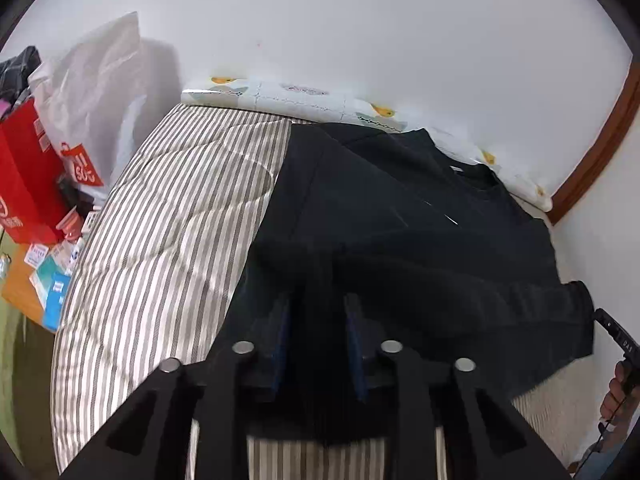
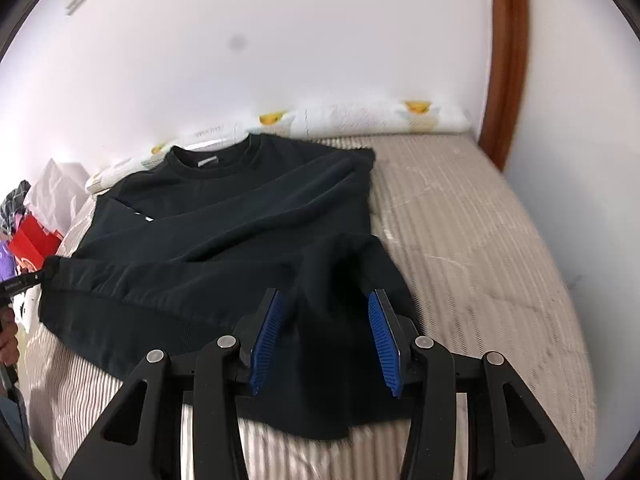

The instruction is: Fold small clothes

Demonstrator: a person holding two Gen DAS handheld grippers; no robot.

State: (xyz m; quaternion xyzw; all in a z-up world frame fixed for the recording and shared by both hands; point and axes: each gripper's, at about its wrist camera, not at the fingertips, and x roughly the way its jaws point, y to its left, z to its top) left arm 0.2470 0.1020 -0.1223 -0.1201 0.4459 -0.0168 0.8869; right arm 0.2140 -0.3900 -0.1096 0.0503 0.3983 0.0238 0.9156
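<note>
From the left wrist, a dark sweatshirt (image 1: 400, 216) lay spread across the striped bedcover (image 1: 160, 220), its collar toward the patterned pillow (image 1: 288, 96) at the wall. The left gripper (image 1: 316, 308) stood low over the near hem with its jaws parted a little; dark cloth lay between the blue pads (image 1: 282, 340), which did not visibly pinch it. A red bag (image 1: 24, 176) and a white plastic bag (image 1: 92, 92) sat off the bed's left side.

From the right wrist, the sweatshirt (image 2: 224, 224) lay flat with one sleeve folded across the chest. The right gripper (image 2: 326, 300) had its jaws moderately apart, a raised fold of the garment between the blue pads (image 2: 268, 336) without being clamped
</note>
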